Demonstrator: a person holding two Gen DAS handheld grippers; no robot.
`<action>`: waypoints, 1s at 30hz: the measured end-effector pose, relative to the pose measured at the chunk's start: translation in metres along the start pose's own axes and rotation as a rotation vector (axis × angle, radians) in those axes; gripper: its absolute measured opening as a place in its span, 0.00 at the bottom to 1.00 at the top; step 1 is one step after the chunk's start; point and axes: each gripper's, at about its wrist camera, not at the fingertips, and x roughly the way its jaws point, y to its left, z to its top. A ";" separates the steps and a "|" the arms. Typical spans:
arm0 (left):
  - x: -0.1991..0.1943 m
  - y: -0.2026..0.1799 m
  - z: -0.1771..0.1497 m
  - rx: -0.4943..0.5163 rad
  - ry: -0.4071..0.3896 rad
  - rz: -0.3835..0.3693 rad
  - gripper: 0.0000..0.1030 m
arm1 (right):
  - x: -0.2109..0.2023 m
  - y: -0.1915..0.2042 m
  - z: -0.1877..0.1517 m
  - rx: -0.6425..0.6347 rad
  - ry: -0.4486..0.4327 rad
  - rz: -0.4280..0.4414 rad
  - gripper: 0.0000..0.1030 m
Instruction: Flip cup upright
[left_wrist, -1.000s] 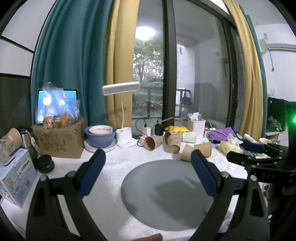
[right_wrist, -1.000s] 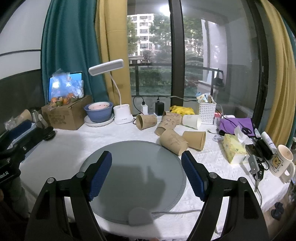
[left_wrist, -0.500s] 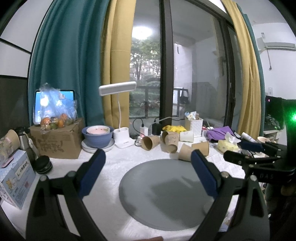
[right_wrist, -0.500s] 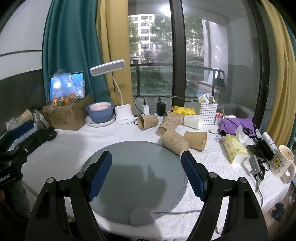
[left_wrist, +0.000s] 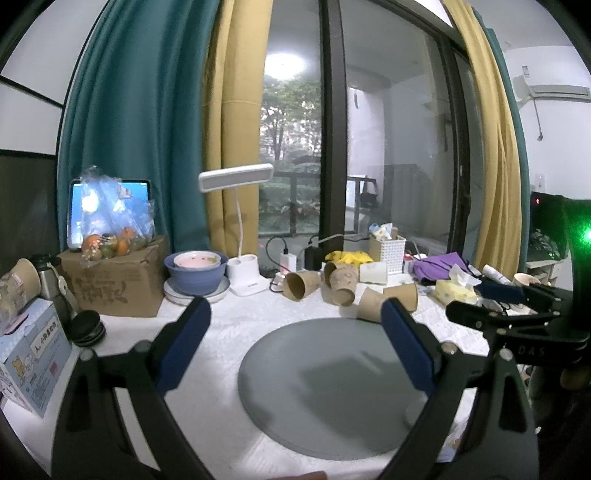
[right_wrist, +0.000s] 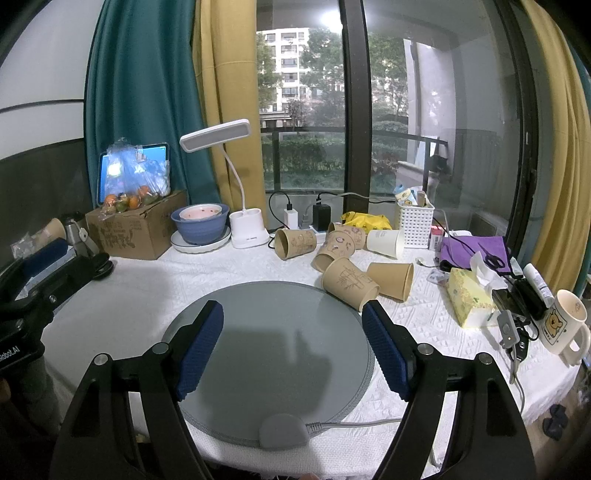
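Several brown paper cups lie on their sides at the back of a white-clothed table, beyond a round grey mat (right_wrist: 273, 332). The nearest cup (right_wrist: 349, 282) rests on the mat's far right edge, another (right_wrist: 391, 278) beside it, and one (right_wrist: 295, 242) farther back left. A white cup (right_wrist: 386, 242) lies among them. In the left wrist view the cups (left_wrist: 341, 286) sit behind the mat (left_wrist: 332, 384). My left gripper (left_wrist: 295, 347) is open and empty above the table's near side. My right gripper (right_wrist: 291, 350) is open and empty above the mat.
A white desk lamp (right_wrist: 247, 232), a blue bowl on a plate (right_wrist: 201, 225) and a cardboard box with fruit (right_wrist: 136, 229) stand at the back left. A white basket (right_wrist: 413, 219), purple cloth, tissue pack (right_wrist: 469, 299) and bear mug (right_wrist: 563, 323) crowd the right.
Both grippers stay open and empty. The left wrist view has pulled back and tilted up slightly, so the cups look smaller and lower. The cups have not moved.
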 end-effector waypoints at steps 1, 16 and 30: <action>0.000 0.000 0.000 0.000 0.001 -0.001 0.92 | 0.000 0.000 0.000 0.000 0.000 0.000 0.78; 0.000 0.001 0.000 0.000 0.000 0.000 0.92 | 0.000 0.000 -0.001 0.000 0.000 0.000 0.78; 0.000 0.002 -0.001 -0.002 -0.002 -0.001 0.92 | -0.001 0.001 -0.001 -0.004 -0.001 0.000 0.78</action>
